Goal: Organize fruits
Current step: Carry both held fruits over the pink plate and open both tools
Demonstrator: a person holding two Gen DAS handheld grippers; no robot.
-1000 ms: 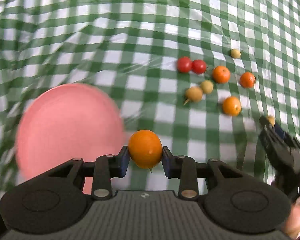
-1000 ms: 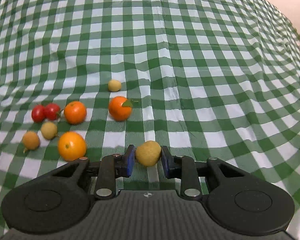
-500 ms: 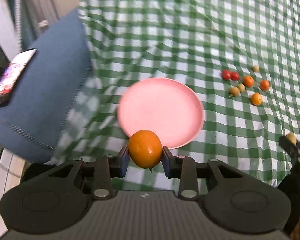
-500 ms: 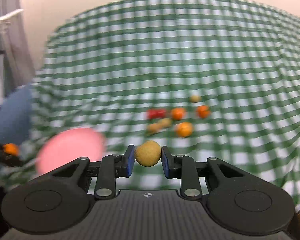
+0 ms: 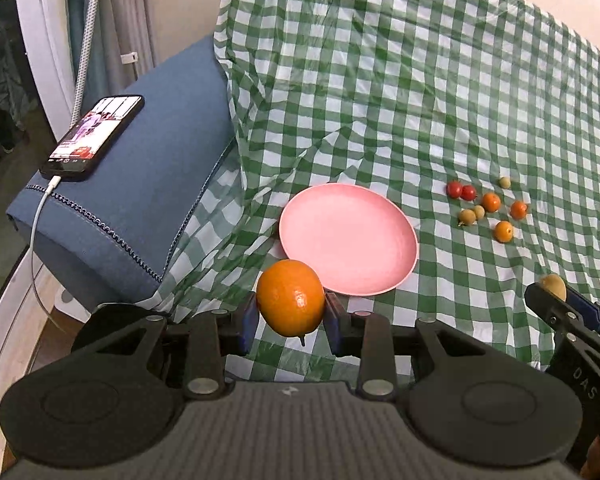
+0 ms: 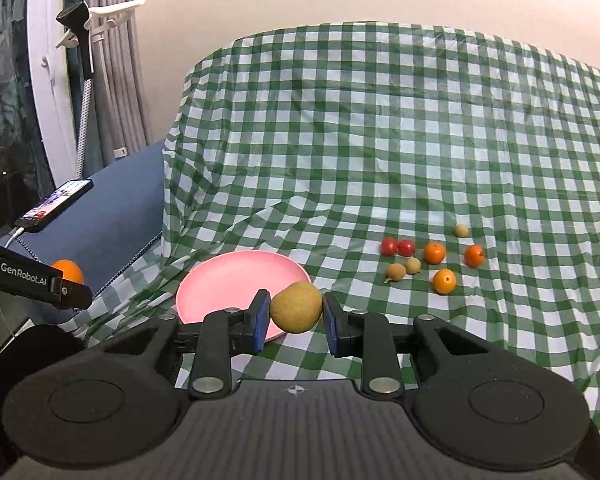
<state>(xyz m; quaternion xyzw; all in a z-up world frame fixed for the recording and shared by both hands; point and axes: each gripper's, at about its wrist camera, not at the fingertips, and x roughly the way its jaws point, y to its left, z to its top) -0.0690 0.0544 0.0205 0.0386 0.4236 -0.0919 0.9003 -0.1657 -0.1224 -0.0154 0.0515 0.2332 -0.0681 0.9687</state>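
Left tongs [image 5: 291, 316]: clamped tight on an orange [image 5: 290, 298], blue pads pressing both sides, the fruit held clear above the cloth at the near-left edge of the plate.
Right tongs [image 6: 296, 318]: closed on a small tan fruit [image 6: 297, 307], squeezed between the 2 blue pads, held up in front of the plate's near-right rim.
Cross view: from the left wrist camera the right tongs show at the right edge with the tan fruit at their tip; from the right wrist camera the left tongs reach in from the left with the orange at their tip.
Plate [image 5: 352, 240]: pink, round, lying flat on the checked cloth with nothing on it.
Cloth [image 6: 380, 140]: green and white checks, wrinkled, draped over the counter.
Loose fruit [image 6: 428, 258]: a cluster to the right of the plate and well apart from it: 2 red tomatoes [image 6: 397, 247] touching side by side, 3 oranges, 3 small tan fruits.
Cushion [image 5: 140, 184]: blue, just left of the cloth.
Phone [image 5: 94, 136]: lying on the cushion, screen lit, white cable plugged in.
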